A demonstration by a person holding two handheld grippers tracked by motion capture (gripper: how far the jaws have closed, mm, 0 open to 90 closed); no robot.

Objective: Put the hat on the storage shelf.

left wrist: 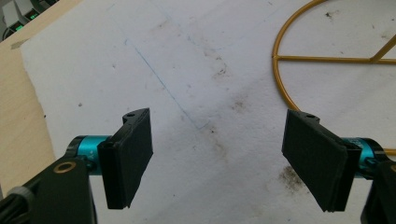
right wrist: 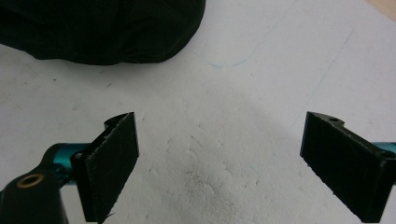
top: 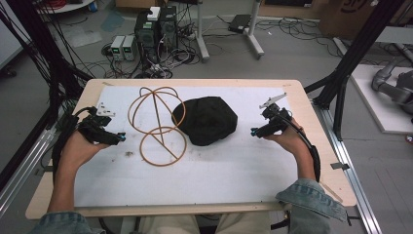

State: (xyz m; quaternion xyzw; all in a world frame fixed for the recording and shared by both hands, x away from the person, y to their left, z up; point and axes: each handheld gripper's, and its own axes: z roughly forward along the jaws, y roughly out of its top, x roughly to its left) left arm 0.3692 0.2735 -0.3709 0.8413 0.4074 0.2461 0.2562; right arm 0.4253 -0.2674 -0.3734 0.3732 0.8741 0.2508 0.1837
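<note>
Black cloth cap [top: 205, 120] lies near the middle of the table [top: 311, 161], slightly to the right, on a white foam-like mat [top: 214, 170] with a pitted, faintly stained surface. Its fabric is soft and rumpled, forming a rounded dome, and its left edge touches or overlaps the wire stand [top: 156, 126] beside it. That stand is thin, gold-coloured metal bent into two rings joined by straight rods, lying flat on the mat.

On the left, the left gripper [top: 121, 138] is held low over the mat in the person's hand, forearm coming in from the near edge, its tips pointing right toward the stand; its jaws stand wide apart with nothing between them. On the right, the right gripper [top: 253, 131] mirrors it, tips pointing left toward the cap, near it but apart, jaws likewise spread wide and empty. Both sets of pads [left wrist: 130, 156] are flat, black, finely ribbed rectangles on teal mounts.
</note>
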